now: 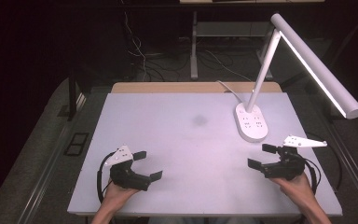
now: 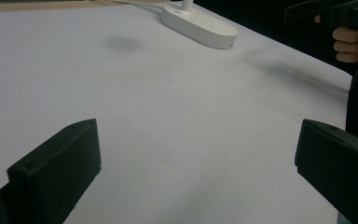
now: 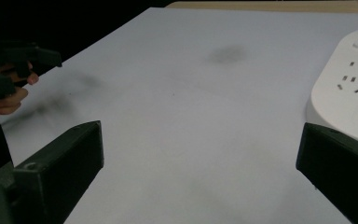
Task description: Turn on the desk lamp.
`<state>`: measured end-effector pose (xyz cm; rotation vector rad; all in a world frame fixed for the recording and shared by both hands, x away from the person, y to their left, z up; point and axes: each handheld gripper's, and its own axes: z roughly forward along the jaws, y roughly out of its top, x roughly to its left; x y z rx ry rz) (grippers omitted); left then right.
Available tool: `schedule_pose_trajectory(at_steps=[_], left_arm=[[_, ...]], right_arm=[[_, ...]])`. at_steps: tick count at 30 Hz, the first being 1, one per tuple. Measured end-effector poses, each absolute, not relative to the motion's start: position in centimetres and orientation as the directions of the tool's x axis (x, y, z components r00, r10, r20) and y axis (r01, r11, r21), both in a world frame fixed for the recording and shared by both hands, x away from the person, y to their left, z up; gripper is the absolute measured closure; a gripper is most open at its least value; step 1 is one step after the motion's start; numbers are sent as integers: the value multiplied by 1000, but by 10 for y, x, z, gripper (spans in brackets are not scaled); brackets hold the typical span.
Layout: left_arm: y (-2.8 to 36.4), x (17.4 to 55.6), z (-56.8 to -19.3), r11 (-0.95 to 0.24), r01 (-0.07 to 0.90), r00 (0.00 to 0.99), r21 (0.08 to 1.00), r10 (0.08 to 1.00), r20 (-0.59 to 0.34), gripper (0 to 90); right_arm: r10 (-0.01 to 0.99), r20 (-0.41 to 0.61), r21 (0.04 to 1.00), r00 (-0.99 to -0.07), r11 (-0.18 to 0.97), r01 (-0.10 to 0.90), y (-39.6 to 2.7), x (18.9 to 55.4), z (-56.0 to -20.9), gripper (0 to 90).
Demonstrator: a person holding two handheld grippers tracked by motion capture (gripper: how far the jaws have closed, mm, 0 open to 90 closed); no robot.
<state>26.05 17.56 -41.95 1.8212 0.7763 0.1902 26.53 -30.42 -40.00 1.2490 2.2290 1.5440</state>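
At the near left of the white table (image 1: 186,112) the left gripper (image 1: 148,164) rests in the person's left hand (image 1: 116,193), low over the surface, its two black jaws spread wide apart with nothing between them but bare tabletop; its own view shows the same wide gap, the jaws pointing across the table towards the far right. A grey three-cornered plate sits on top of it and a black cable loops beside the wrist. Near the middle of the table, further back, lies a faint dark smudge (image 1: 199,120). To the right of that stands the desk lamp (image 1: 307,65), its oval white base (image 1: 251,122) set on the table's right half, with sockets on its top face, and its lit bar slanting out past the right edge. Just in front of the base, near but not touching it, the right gripper (image 1: 258,155) is held in the right hand (image 1: 293,182), jaws likewise wide apart and empty, pointing leftward; in its own view the lamp base (image 3: 349,93) lies just beyond the right-hand jaw
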Motion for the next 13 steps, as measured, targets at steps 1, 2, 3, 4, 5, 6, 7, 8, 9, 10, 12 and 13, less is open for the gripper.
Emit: schedule_pose_trajectory(at_steps=[1, 2, 3, 4, 5, 6, 7, 8, 9, 10, 12, 13], left_arm=[[176, 260, -420, -192, 415, 773, 889, 590, -234, 0], [176, 261, -420, -192, 415, 773, 889, 590, -234, 0], [176, 261, -419, -194, 416, 773, 889, 590, -233, 0], [176, 261, -420, -194, 416, 773, 889, 590, -233, 0], [176, 260, -420, -194, 417, 773, 888, 590, -234, 0], [175, 261, -420, -196, 416, 774, 888, 590, -232, 0], [175, 261, -420, -196, 416, 774, 888, 589, -232, 0], [175, 261, -420, -196, 416, 774, 888, 589, -232, 0], [175, 261, -420, -197, 416, 774, 888, 589, -232, 0], [175, 261, -420, -198, 416, 774, 888, 589, -232, 0], [175, 261, -420, -195, 417, 773, 888, 590, -234, 0], [175, 261, -420, -195, 417, 773, 888, 589, -234, 0]], right_arm=[[700, 311, 832, -643, 126, 540, -304, 264, -402, 5], [701, 314, 830, -641, 125, 544, -303, 262, -404, 5], [701, 314, 830, -641, 125, 544, -303, 262, -404, 5], [700, 315, 829, -641, 126, 545, -302, 259, -407, 5], [700, 322, 826, -637, 121, 551, -302, 258, -408, 5], [700, 322, 826, -637, 121, 551, -302, 258, -408, 5], [700, 324, 827, -637, 118, 550, -302, 256, -413, 5], [700, 324, 827, -637, 118, 550, -302, 256, -413, 5], [701, 327, 825, -634, 116, 554, -301, 255, -415, 5], [701, 322, 827, -636, 119, 550, -301, 254, -417, 5], [700, 319, 827, -639, 124, 548, -300, 254, -418, 5], [700, 314, 831, -641, 124, 542, -300, 253, -417, 5]])
